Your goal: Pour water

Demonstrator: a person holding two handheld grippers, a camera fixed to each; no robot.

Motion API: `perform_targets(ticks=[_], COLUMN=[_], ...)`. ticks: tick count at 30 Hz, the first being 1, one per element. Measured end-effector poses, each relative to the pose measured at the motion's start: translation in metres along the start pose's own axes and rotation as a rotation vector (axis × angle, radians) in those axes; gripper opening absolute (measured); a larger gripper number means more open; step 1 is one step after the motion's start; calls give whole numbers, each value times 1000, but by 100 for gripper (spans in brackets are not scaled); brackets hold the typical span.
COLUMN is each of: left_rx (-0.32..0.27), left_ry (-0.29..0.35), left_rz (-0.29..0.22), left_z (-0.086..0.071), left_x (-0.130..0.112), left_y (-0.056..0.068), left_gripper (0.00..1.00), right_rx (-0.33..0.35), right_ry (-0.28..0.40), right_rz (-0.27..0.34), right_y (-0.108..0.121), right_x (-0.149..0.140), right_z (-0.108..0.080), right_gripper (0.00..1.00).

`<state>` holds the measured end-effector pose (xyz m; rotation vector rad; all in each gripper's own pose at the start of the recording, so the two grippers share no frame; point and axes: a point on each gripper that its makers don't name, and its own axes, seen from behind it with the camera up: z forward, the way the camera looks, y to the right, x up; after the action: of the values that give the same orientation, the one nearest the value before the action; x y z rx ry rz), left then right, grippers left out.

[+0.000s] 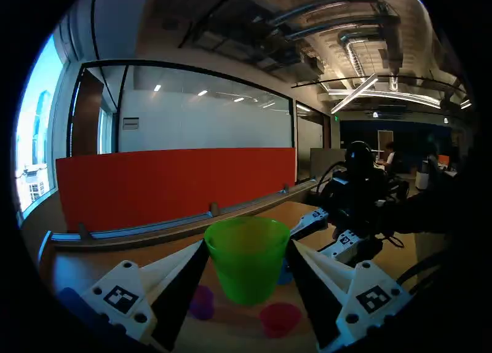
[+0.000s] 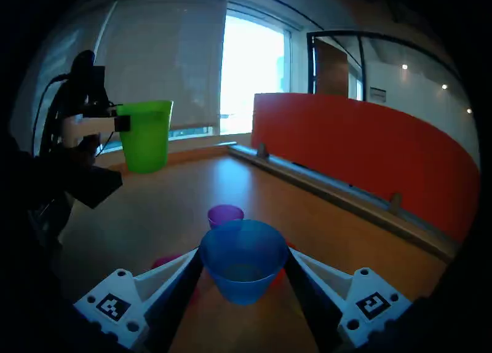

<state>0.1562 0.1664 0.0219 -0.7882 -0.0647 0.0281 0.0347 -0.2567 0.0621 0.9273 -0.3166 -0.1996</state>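
My left gripper (image 1: 247, 248) is shut on a green plastic cup (image 1: 247, 264), held upright above the wooden table (image 1: 86, 268). My right gripper (image 2: 243, 254) is shut on a blue cup (image 2: 243, 273), also upright with its mouth open towards me; whether it holds water I cannot tell. In the right gripper view the green cup (image 2: 146, 136) hangs at the far left in the left gripper (image 2: 132, 126). In the left gripper view the right gripper (image 1: 315, 235) sits just behind the green cup, with a sliver of the blue cup (image 1: 284, 274) showing.
A small purple cup (image 2: 225, 214) and a pink cup (image 1: 280, 319) stand on the table (image 2: 320, 236) below the held cups. A red partition (image 2: 369, 150) runs along the table's far edge. The person's dark sleeve (image 2: 67, 181) is at the left.
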Motion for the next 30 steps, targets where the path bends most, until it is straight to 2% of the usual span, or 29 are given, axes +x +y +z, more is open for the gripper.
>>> perform_targets(ticks=[9,22,30], left_rx=[-19,-26,-33], left_ry=[4,12,14], left_rz=[-4,-19,-14], left_z=[4,2,2], left_x=[4,9,12], left_y=[7,8,12], left_gripper=[87,87,87], right_rx=[-6,0,6], right_ry=[117,253,278], right_rz=[16,46,57], right_y=[-3,-9,-9], right_x=[31,70,78], right_z=[-15,-31,-37], right_gripper=[92,92,93])
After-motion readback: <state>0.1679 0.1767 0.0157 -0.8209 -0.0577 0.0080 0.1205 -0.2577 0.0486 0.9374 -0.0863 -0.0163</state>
